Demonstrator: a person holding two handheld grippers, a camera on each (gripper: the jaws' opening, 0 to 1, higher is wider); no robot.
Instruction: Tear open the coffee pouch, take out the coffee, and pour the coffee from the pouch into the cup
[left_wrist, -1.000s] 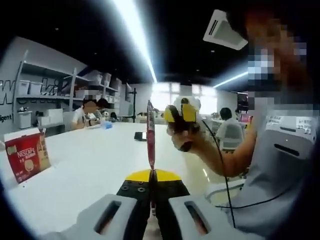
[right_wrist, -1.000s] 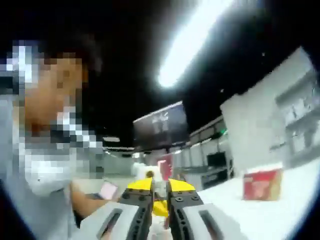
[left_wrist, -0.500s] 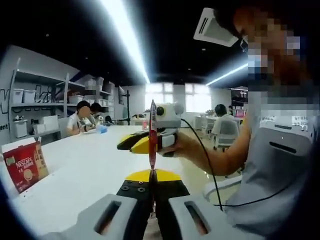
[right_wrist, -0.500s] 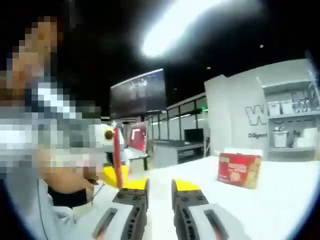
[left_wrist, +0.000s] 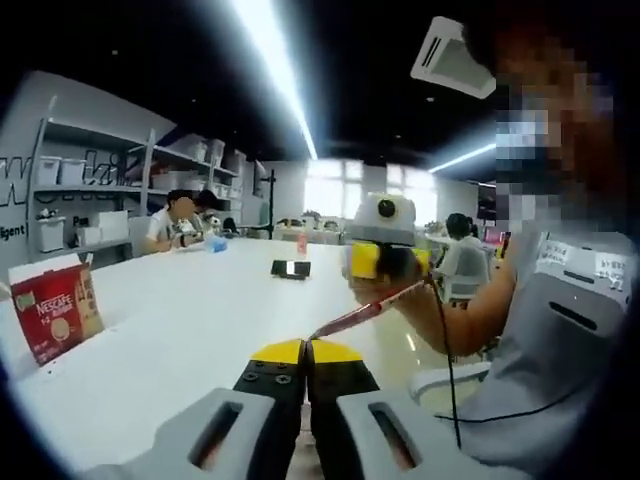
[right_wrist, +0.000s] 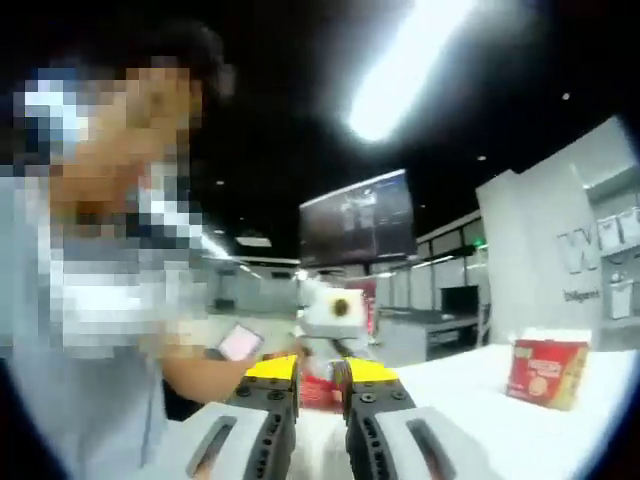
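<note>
The coffee pouch (left_wrist: 362, 309), a thin red stick seen nearly edge-on, stretches between the two grippers above the white table (left_wrist: 180, 330). In the left gripper view, the left gripper (left_wrist: 306, 352) has its yellow-tipped jaws pressed together on the pouch's lower end, and the stick slants up and to the right from there. Its far end meets the right gripper (left_wrist: 385, 262), which a hand (left_wrist: 400, 295) holds facing the camera; whether those jaws grip the pouch cannot be told in that view.

In the right gripper view, the right gripper's (right_wrist: 317, 371) jaws stand close with a narrow gap, and a patch of red pouch (right_wrist: 320, 392) shows low between them, so they appear clamped on it. Just beyond sits the left gripper (right_wrist: 335, 318), held by the person's forearm (right_wrist: 215, 372).

Farther off on the table a red coffee box (left_wrist: 55, 312) stands upright at the left, and a dark phone-like object (left_wrist: 291, 268) lies flat near the middle. Beyond, people sit at the table's far end beside shelves (left_wrist: 90, 190) of white bins.
</note>
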